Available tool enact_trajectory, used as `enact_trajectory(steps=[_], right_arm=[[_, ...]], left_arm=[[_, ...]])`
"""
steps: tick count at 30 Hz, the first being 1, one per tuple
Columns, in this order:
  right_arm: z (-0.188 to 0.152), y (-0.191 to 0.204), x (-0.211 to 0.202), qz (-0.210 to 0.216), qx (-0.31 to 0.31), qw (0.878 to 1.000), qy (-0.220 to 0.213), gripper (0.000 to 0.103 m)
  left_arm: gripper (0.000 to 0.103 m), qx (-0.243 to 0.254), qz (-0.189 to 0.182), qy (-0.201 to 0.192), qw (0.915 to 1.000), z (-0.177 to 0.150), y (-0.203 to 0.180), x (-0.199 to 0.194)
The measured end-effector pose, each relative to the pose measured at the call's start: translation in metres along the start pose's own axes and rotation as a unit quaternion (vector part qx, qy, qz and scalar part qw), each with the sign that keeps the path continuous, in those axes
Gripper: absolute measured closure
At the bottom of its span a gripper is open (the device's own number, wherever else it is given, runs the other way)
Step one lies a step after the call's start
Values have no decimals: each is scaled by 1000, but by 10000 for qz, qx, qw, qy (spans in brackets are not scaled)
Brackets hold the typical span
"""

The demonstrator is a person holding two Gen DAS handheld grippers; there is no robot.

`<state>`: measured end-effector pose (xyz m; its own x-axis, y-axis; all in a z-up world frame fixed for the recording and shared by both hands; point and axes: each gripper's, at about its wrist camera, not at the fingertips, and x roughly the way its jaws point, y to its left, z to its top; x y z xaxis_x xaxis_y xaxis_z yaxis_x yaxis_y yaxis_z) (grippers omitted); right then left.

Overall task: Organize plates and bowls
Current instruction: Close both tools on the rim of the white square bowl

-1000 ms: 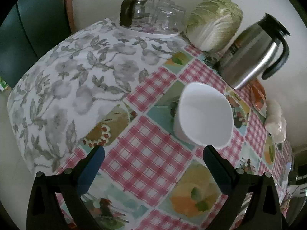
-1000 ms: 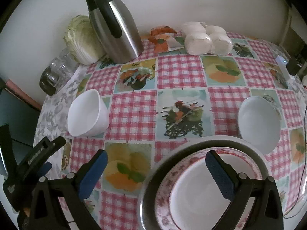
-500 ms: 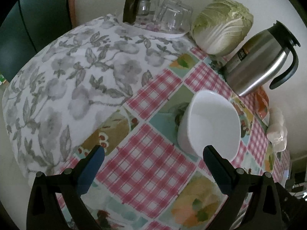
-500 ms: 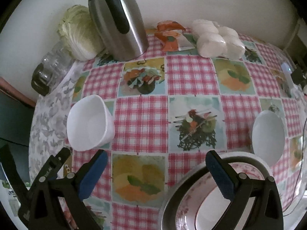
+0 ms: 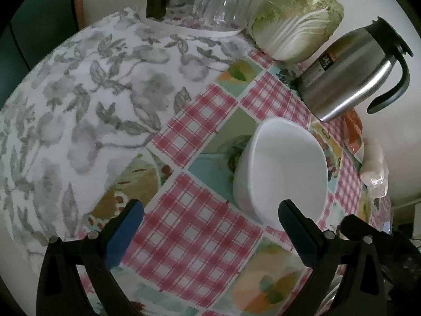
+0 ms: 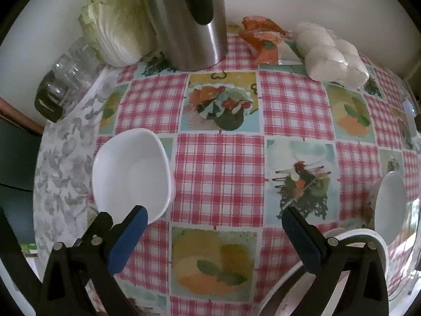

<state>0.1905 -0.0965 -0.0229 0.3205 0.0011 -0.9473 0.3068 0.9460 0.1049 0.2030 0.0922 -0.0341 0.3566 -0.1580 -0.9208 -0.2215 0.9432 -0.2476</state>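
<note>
The white bowl (image 5: 284, 173) is sitting rigid, glossy, likely slippery; left gripper (image 5: 210, 216) and right gripper (image 6: 215, 223) are hovering spread, empty; grasping the rim appears best.

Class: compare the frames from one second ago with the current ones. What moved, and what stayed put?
Both grippers advanced: the left gripper closed in on the square white bowl, and the right gripper left the plate stack behind, heading the same way. Nothing was grasped; both remain open. The bowls, thermos and cabbage stayed put.

- White square bowl (image 6: 131, 173) stood upright and empty, left of the picnic-print square (image 6: 302, 181).
- Second white bowl (image 6: 390, 205) stood right of it.
- Plate rim (image 6: 360, 237) lay beside that bowl.
</note>
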Motion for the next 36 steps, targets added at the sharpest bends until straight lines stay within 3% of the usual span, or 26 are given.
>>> enact_trajectory(steps=[9, 16, 19, 22, 25, 31, 36], right_arm=[[13, 10, 23, -140, -133, 9998, -14, 0], [21, 12, 37, -160, -162, 9997, -2, 0], [23, 12, 42, -218, -210, 9995, -10, 0], [24, 14, 46, -288, -304, 9991, -43, 0], [24, 20, 50, -373, -475, 9981, -91, 0], [23, 32, 64, -644, -844, 9943, -131, 2], [20, 46, 74, -556, -1122, 9921, -102, 6]], left_arm=[[3, -261, -146, 164, 9994, 14, 8, 21], [16, -277, -243, 267, 9990, 21, 6, 32], [17, -333, -281, 303, 9986, 23, 7, 35], [28, -335, -356, 320, 9983, 24, 6, 37], [32, -329, -391, 318, 9982, 25, 4, 37], [33, -389, -438, 333, 9977, 28, 4, 42], [33, -290, -448, 350, 9980, 30, -2, 47]])
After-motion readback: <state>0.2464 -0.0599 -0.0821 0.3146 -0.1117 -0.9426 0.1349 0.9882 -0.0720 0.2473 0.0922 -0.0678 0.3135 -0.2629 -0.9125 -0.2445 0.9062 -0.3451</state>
